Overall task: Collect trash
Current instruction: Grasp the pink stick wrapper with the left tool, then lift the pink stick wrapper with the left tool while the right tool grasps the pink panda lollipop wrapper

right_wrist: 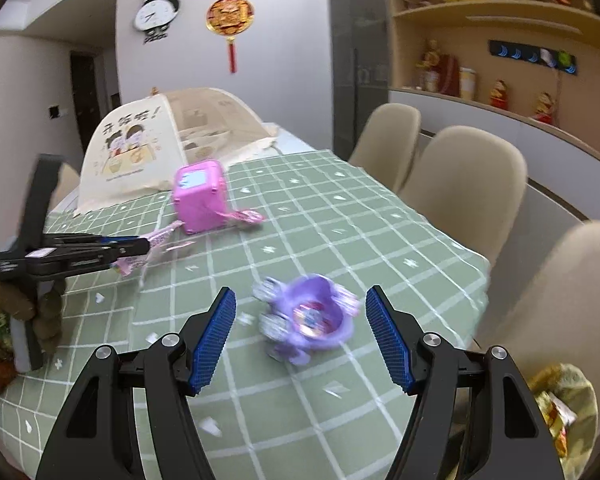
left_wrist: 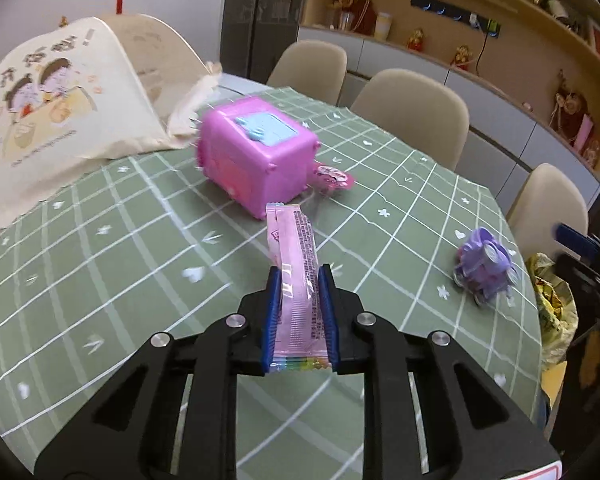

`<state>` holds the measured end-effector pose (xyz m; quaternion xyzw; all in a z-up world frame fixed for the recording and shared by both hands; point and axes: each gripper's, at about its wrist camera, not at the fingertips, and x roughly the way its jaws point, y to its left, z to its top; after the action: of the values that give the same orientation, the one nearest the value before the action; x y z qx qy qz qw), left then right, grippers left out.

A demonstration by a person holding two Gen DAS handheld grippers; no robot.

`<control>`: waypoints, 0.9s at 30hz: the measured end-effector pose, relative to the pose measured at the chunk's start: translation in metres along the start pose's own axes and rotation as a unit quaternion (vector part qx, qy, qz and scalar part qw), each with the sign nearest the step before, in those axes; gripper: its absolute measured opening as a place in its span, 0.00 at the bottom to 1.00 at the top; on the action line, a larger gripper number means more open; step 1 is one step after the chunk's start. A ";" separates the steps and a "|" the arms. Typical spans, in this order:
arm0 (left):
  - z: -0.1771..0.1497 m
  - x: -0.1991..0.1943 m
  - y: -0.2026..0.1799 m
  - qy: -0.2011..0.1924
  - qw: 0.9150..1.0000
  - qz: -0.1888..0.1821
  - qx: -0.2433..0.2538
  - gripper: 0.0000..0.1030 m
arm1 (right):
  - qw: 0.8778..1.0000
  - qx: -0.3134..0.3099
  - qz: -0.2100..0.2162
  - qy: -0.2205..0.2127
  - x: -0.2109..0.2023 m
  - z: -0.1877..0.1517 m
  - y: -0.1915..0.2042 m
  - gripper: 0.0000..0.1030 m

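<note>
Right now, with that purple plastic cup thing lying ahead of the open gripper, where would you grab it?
Probably across its round purple bowl, coming from above and the near side. The purple cup lies tilted, crinkly film bunched at its left, so its smooth walls are the firmest hold. The right gripper already straddles it, open.

A long pink wrapper (left_wrist: 296, 280) sits pinched between my left pads, its far end sticking out over the cloth. A crumpled purple wrapper (right_wrist: 308, 316) lies between my right pads — untouched.
</note>
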<state>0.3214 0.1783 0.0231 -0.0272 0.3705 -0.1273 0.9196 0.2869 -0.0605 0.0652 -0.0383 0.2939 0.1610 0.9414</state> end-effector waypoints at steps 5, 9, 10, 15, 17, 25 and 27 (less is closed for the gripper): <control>-0.031 -0.038 0.026 0.000 1.000 0.014 0.003 0.18 | 1.000 -0.008 0.008 0.011 0.039 0.025 0.035 0.62; -0.055 -0.049 0.047 0.014 1.000 0.009 -0.012 0.28 | 1.000 0.011 0.006 0.027 0.084 0.046 0.056 0.62; -0.059 -0.050 0.053 0.017 1.000 0.003 -0.021 0.39 | 0.999 0.010 0.000 0.031 0.096 0.050 0.062 0.62; -0.059 -0.056 0.074 0.011 0.998 -0.018 -0.062 0.45 | 0.997 0.006 -0.055 0.057 0.158 0.063 0.075 0.62; -0.058 -0.062 0.078 0.004 0.998 -0.018 -0.068 0.47 | 0.995 0.010 -0.071 0.073 0.181 0.066 0.074 0.62; -0.058 -0.065 0.088 0.008 0.996 -0.010 -0.093 0.48 | 0.986 0.076 -0.032 0.144 0.235 0.073 0.057 0.62; -0.059 -0.066 0.087 0.008 0.996 -0.009 -0.091 0.48 | 0.986 0.073 -0.031 0.144 0.236 0.073 0.057 0.58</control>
<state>0.2541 0.2816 0.0123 -0.1127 0.3877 -0.1015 0.9092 0.4908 0.0714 -0.0062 -0.0012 0.4364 0.1028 0.8939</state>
